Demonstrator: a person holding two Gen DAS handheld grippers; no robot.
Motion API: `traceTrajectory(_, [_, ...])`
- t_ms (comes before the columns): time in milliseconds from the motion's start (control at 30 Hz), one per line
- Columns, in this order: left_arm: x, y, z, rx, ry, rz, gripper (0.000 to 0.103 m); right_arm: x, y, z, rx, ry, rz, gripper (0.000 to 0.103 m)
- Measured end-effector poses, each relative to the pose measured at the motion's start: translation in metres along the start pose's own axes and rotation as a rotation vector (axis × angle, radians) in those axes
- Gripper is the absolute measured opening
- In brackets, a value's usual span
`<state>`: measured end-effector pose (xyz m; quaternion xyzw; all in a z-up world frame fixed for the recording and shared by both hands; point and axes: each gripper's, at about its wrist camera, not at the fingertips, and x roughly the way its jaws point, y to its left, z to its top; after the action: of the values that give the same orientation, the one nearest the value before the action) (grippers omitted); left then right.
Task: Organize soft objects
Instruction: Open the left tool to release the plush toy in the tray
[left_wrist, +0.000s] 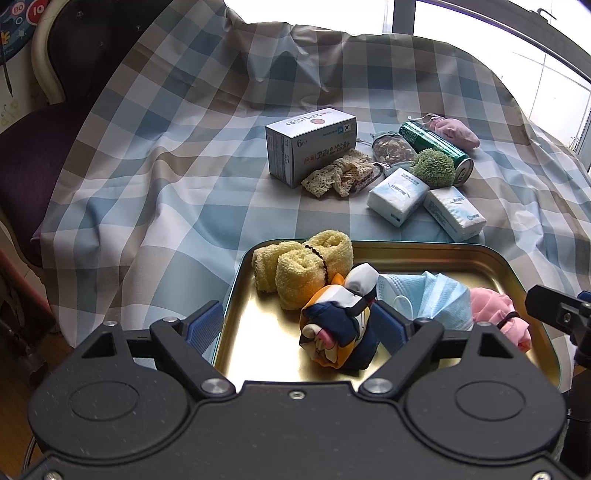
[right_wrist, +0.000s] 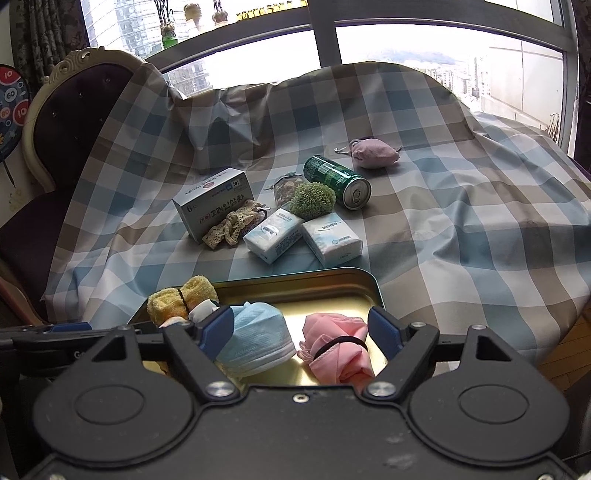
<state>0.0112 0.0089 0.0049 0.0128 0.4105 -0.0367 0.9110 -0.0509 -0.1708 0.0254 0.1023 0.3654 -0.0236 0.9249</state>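
Observation:
A gold metal tray (left_wrist: 424, 251) (right_wrist: 295, 282) sits at the near edge of the checked cloth. It holds a yellow rolled towel (left_wrist: 299, 266) (right_wrist: 181, 299), a patterned cloth bundle (left_wrist: 340, 321), a blue face mask (left_wrist: 432, 295) (right_wrist: 255, 339) and a pink cloth tied with a band (left_wrist: 498, 314) (right_wrist: 336, 343). My left gripper (left_wrist: 295, 325) is open above the tray, the patterned bundle between its fingers. My right gripper (right_wrist: 301, 328) is open above the mask and pink cloth. Farther back lie a lace cloth (left_wrist: 340, 173) (right_wrist: 232, 225), a green sponge ball (left_wrist: 432, 166) (right_wrist: 312, 199), two tissue packs (left_wrist: 397, 194) (right_wrist: 332, 240) and a pink pouch (left_wrist: 454, 131) (right_wrist: 373, 151).
A white box (left_wrist: 310, 144) (right_wrist: 214, 199), a green can (left_wrist: 436, 147) (right_wrist: 336, 181) and a mesh sachet (left_wrist: 391, 147) (right_wrist: 284, 188) lie among the soft things. A dark chair (left_wrist: 74, 74) (right_wrist: 74, 122) stands at the left. Windows are behind the table.

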Motion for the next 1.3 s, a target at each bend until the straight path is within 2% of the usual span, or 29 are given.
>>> traceTrajectory(700, [0.011, 0.006, 0.004, -0.024, 0.030, 0.004, 0.085, 0.022, 0.001, 0.003, -0.009, 0.065, -0.027, 0.082])
traceTrajectory(833, [0.012, 0.006, 0.007, -0.021, 0.025, 0.009, 0.092, 0.027, 0.001, 0.006, -0.013, 0.071, -0.030, 0.082])
traceTrajectory(1300, [0.025, 0.001, 0.028, 0.007, 0.026, -0.005, 0.092, 0.046, -0.002, 0.025, -0.012, 0.070, -0.050, 0.082])
